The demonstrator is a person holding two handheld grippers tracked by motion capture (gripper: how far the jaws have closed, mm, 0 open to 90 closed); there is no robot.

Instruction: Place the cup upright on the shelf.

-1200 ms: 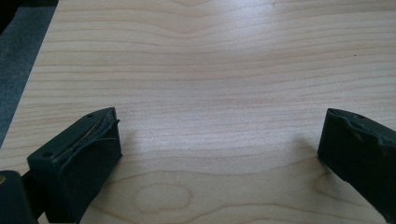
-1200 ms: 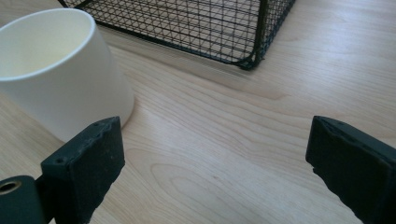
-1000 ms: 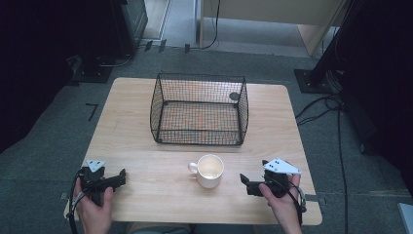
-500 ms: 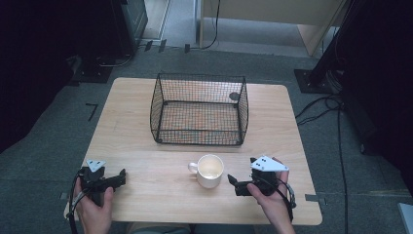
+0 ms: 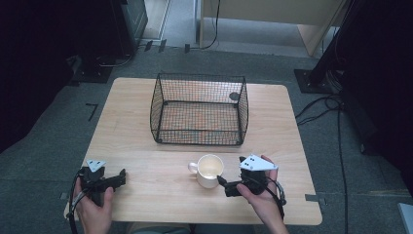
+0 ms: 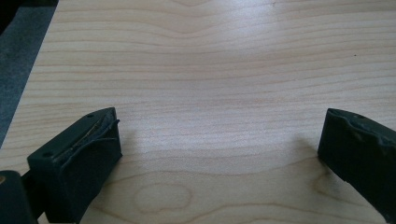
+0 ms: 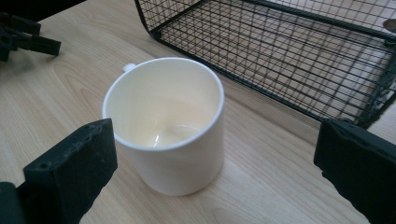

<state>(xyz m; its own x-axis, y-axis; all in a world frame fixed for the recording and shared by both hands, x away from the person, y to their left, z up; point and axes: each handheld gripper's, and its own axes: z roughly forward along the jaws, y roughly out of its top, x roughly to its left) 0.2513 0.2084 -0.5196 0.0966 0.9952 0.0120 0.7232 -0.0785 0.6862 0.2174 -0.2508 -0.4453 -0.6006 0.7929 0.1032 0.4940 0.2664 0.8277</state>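
A white mug [image 5: 209, 170] stands upright and empty on the wooden table [image 5: 146, 146], its handle pointing left. My right gripper [image 5: 233, 173] is just to its right, open, jaws toward the mug. In the right gripper view the mug [image 7: 168, 126] stands close ahead between the lines of the two wide-apart jaws, nearer the left one; the right gripper [image 7: 219, 140] does not touch it. My left gripper [image 5: 121, 177] rests open at the table's front left, and in its own view the left gripper [image 6: 219, 135] has only bare wood between its jaws.
A black wire basket [image 5: 199, 109] stands empty at the table's middle back, right behind the mug; it shows as the basket [image 7: 299, 56] in the right gripper view. The left gripper [image 7: 23, 37] appears far off there. A small dark disc [image 5: 234, 96] lies behind the basket.
My right gripper has moved left across the table's front, up to the mug's right side. The left gripper, mug and basket have stayed put.
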